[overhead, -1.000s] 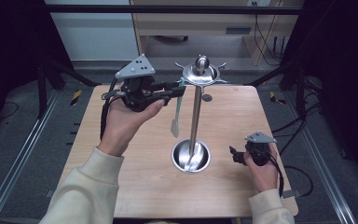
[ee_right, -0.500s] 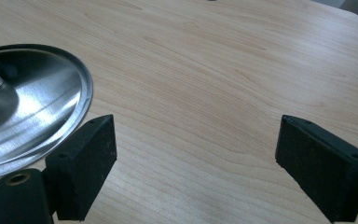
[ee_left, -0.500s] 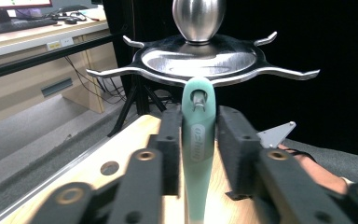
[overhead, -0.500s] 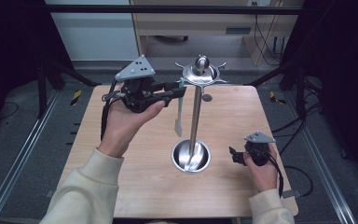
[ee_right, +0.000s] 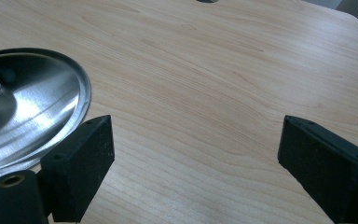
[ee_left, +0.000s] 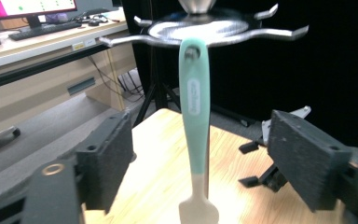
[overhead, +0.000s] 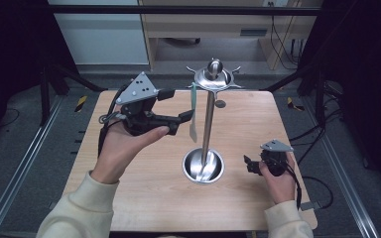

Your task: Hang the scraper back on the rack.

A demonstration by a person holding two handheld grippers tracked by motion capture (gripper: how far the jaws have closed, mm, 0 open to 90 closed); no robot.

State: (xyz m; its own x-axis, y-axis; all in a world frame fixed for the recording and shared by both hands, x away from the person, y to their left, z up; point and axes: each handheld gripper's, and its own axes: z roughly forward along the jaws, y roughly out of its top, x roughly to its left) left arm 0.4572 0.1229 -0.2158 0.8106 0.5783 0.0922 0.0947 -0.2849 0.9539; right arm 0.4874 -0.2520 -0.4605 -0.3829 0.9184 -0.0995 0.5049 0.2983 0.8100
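Observation:
A metal stand (overhead: 207,124) rises from a round dish base (overhead: 203,166) in the middle of the wooden table (overhead: 258,119). Its hooked top disc (overhead: 213,77) carries a hanging utensil (overhead: 193,111) with a green handle and pale tip. My left gripper (overhead: 178,104) is open, level with the utensil, just left of it. In the left gripper view the utensil (ee_left: 194,116) hangs between the two pads (ee_left: 107,158) without touching them, under the disc (ee_left: 200,30). My right gripper (overhead: 250,164) rests open on the table right of the base (ee_right: 28,121), with nothing between its jaws.
A small dark round piece (overhead: 220,103) lies on the table behind the stand. Bare wood (ee_right: 205,84) stretches in front of the right gripper (ee_right: 196,168). Metal frame rails and cables surround the table, with a desk (overhead: 203,20) beyond the far edge.
My left gripper has dropped lower along the utensil and drawn slightly toward the person. The utensil still hangs from its hook. The right gripper has not moved.

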